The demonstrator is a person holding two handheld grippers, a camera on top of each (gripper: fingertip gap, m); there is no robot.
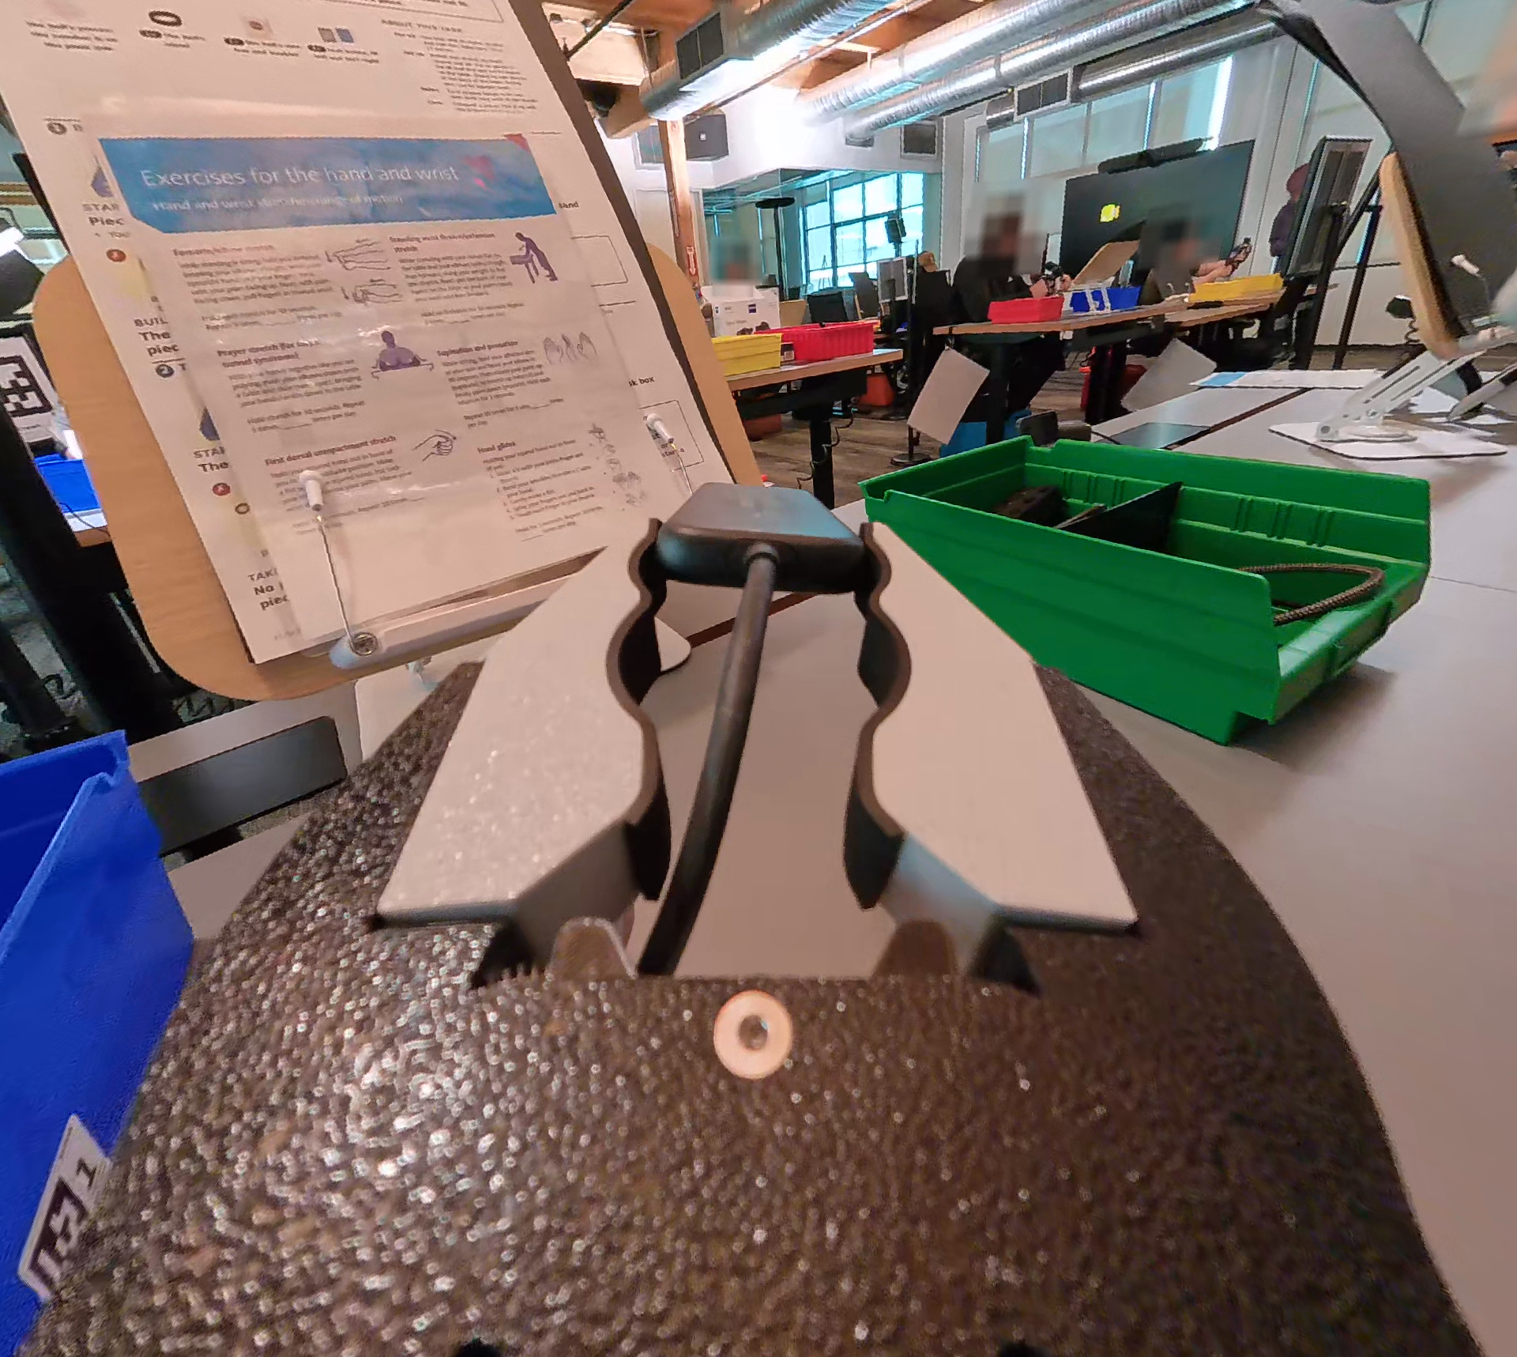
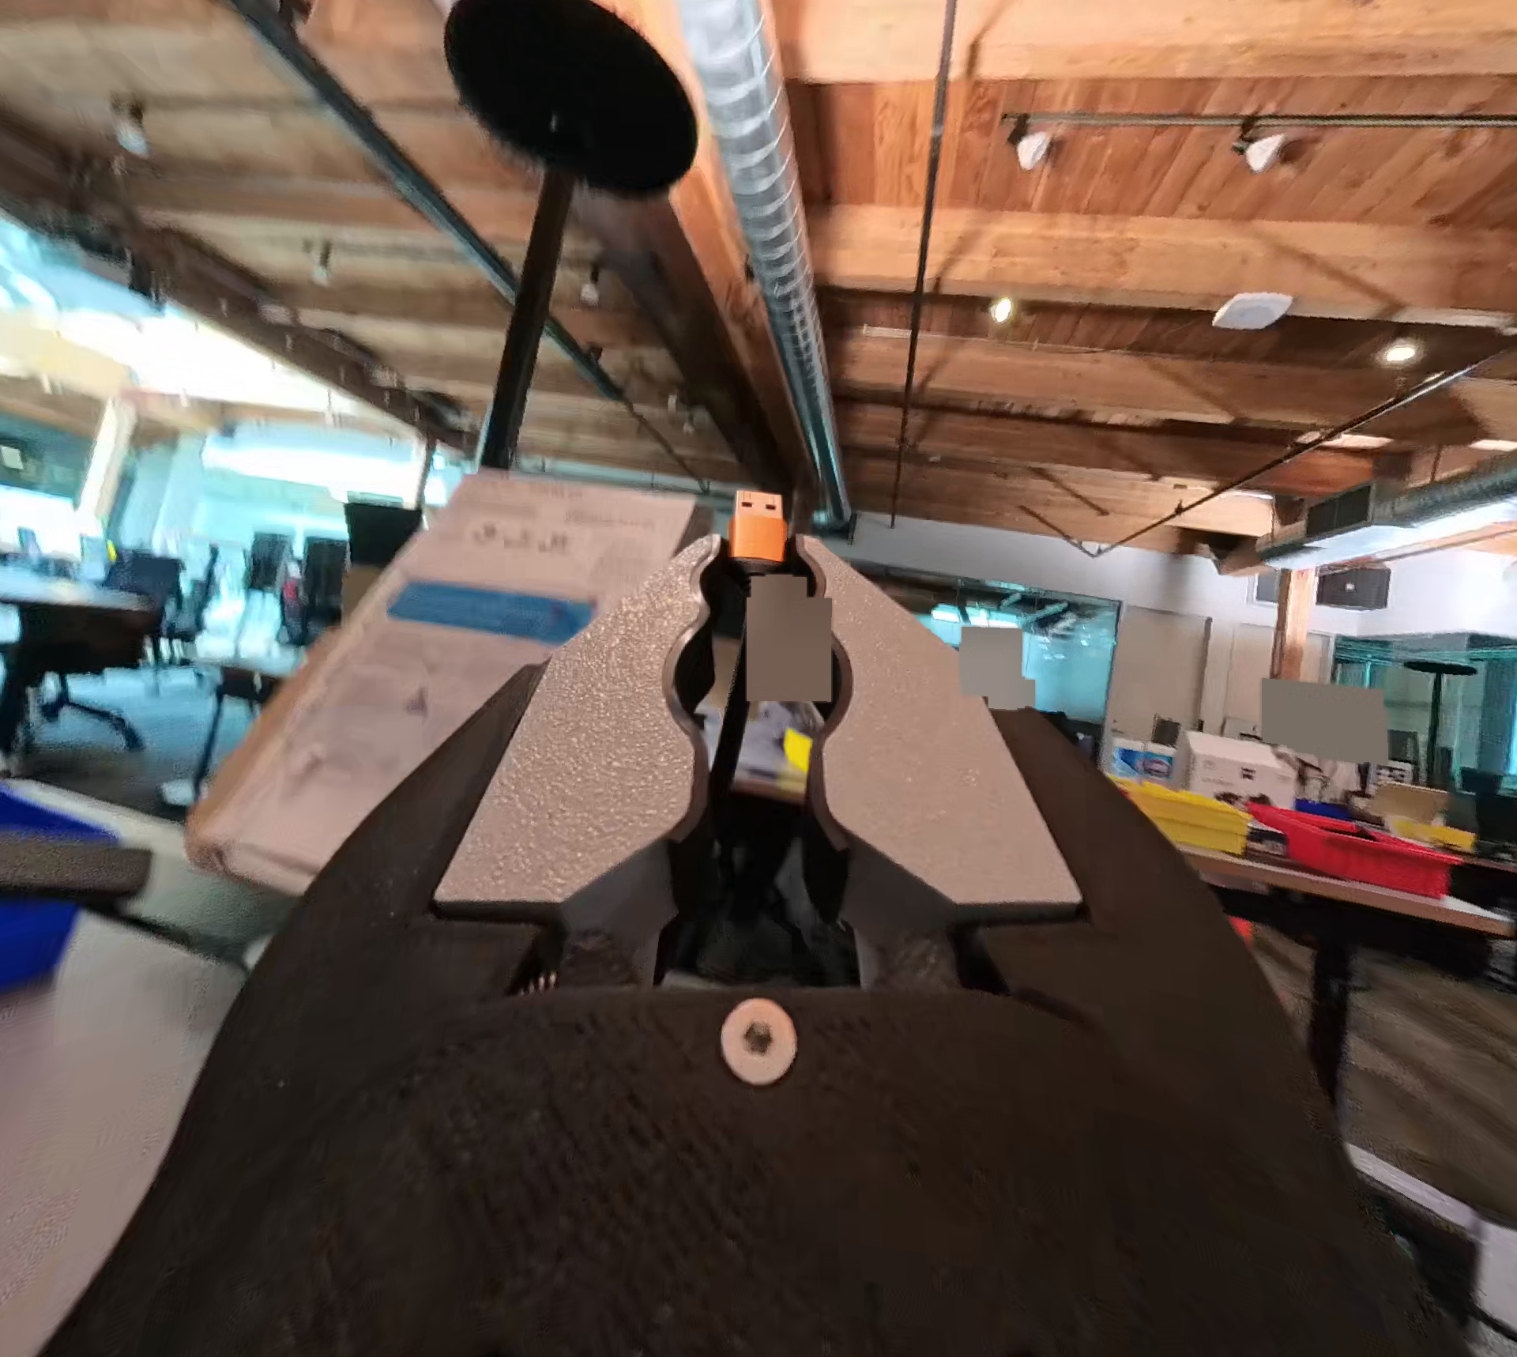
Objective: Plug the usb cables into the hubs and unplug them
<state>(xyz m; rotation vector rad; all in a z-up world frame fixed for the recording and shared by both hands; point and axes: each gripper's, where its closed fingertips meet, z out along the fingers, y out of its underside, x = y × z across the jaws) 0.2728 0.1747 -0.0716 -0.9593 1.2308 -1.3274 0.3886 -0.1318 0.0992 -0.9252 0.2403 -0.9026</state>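
In the left wrist view my left gripper (image 1: 759, 546) is shut on a dark grey USB hub (image 1: 759, 521), held by its sides at the fingertips above the grey table (image 1: 1313, 866). The hub's black cable (image 1: 722, 734) runs back between the fingers. In the right wrist view my right gripper (image 2: 759, 546) is shut on an orange USB plug (image 2: 757, 525), whose metal end sticks out past the fingertips and points up toward the ceiling. Its black cable (image 2: 726, 743) hangs back between the fingers. The hub's ports are hidden.
A green bin (image 1: 1149, 578) holding a braided cable and dark parts sits on the table to the right. A blue bin (image 1: 74, 989) is at the near left. A wooden stand with instruction sheets (image 1: 345, 299) rises just behind the hub; it also shows in the right wrist view (image 2: 460, 644).
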